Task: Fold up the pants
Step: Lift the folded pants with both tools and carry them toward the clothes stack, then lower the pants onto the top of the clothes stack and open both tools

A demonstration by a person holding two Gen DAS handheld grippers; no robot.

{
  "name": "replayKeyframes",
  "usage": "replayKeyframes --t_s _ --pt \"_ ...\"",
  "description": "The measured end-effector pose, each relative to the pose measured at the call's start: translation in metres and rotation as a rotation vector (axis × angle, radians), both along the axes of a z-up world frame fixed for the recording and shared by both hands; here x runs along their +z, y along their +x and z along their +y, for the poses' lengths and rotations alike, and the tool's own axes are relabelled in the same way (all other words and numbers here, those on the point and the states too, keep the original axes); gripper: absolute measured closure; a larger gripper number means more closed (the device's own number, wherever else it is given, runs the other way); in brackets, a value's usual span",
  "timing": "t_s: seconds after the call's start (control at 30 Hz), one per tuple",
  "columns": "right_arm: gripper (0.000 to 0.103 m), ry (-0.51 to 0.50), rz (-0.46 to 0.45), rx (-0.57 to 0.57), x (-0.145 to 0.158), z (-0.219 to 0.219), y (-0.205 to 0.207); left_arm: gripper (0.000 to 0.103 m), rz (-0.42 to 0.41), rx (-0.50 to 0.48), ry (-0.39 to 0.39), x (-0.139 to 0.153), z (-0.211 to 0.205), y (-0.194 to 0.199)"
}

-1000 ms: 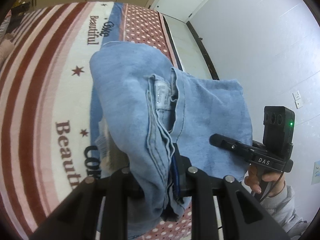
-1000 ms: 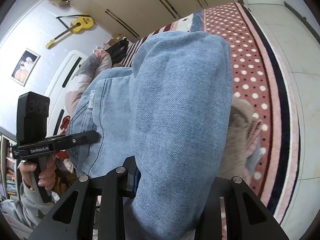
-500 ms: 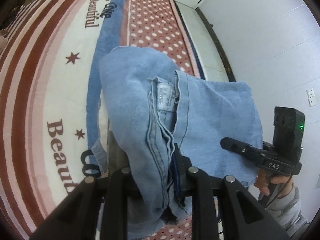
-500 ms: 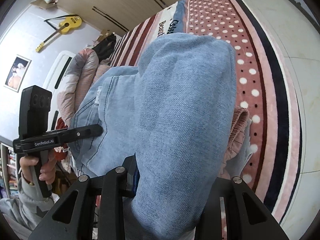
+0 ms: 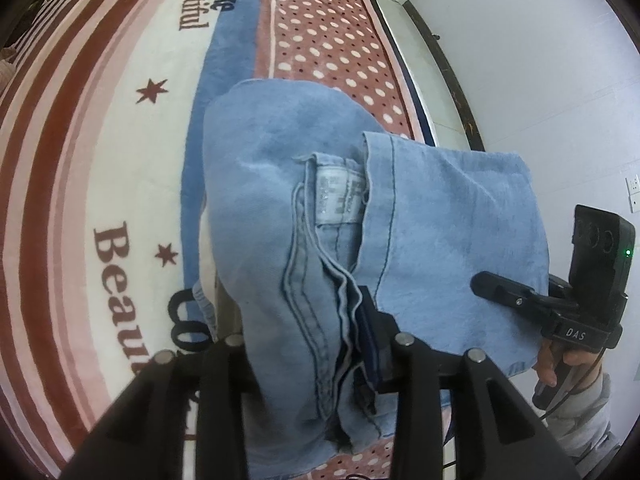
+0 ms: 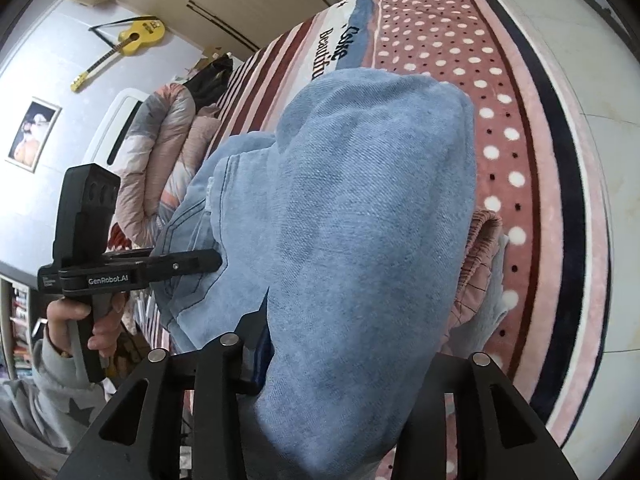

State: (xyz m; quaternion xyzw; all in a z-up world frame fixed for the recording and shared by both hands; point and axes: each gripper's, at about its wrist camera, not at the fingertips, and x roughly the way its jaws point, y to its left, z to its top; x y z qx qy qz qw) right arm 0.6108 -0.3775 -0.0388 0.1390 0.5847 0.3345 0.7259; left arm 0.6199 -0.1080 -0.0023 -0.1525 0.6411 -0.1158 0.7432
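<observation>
The pants [image 5: 280, 184], soft, limp denim bunched on the bed [image 5: 100, 128], look best taken at thick seamed edges, still between the opening jaws of the left gripper [image 5: 316, 344] and right gripper [image 6: 332, 344].

The jeans [image 5: 360, 216] draped over both claws hid their tips; whether the pads pressed the denim could not be told.

1. pants [image 5: 288, 208] hang over the bed [image 5: 100, 140], bunched between the left gripper's [image 5: 312, 344] fingers [image 5: 376, 320], blanket past them.
2. right gripper [image 6: 340, 360] sits right of those fingers, same pants between its own.
3. second garment [image 6: 480, 264] lies on the bed, right of the right fingers.
4. guitar [image 6: 132, 40] on the wall, far left.
</observation>
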Motion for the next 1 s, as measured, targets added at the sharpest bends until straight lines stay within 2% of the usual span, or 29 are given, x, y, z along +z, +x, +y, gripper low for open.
replayKeyframes --t_s 0.07,0.1,0.17,0.2,0.4,0.53,0.63,0.8,1.0 --pt "0.058 -0.066 -0.039 0.002 0.007 -0.001 -0.001 0.056 -0.005 0.0 0.048 0.005 -0.001 -0.002" --pt "0.055 -0.11 -0.068 -0.001 0.013 0.001 -0.004 0.052 -0.02 -0.007 0.095 0.008 -0.002 -0.004" --pt "0.051 -0.186 -0.127 -0.003 0.024 0.004 -0.009 0.032 -0.053 -0.025 0.193 0.013 -0.005 -0.006" --pt "0.051 -0.204 -0.136 -0.001 0.026 0.005 -0.011 0.031 -0.068 -0.042 0.227 0.014 -0.008 -0.008" --pt "0.044 -0.313 -0.191 0.009 0.035 0.013 -0.018 0.029 -0.073 -0.065 0.283 0.011 -0.012 -0.008" --pt "0.035 -0.387 -0.237 -0.019 0.043 0.013 -0.022 0.024 -0.092 -0.073 0.342 0.015 -0.015 -0.01" --pt "0.034 -0.446 -0.29 -0.017 0.051 0.013 -0.027 0.024 -0.093 -0.07 0.343 0.018 -0.017 -0.012" --pt "0.033 -0.429 -0.292 -0.053 0.059 0.005 -0.034 0.024 -0.113 -0.067 0.34 0.03 -0.022 -0.021" --pt "0.02 -0.411 -0.32 -0.08 0.071 0.001 -0.051 0.018 -0.165 -0.073 0.347 0.049 -0.029 -0.035"
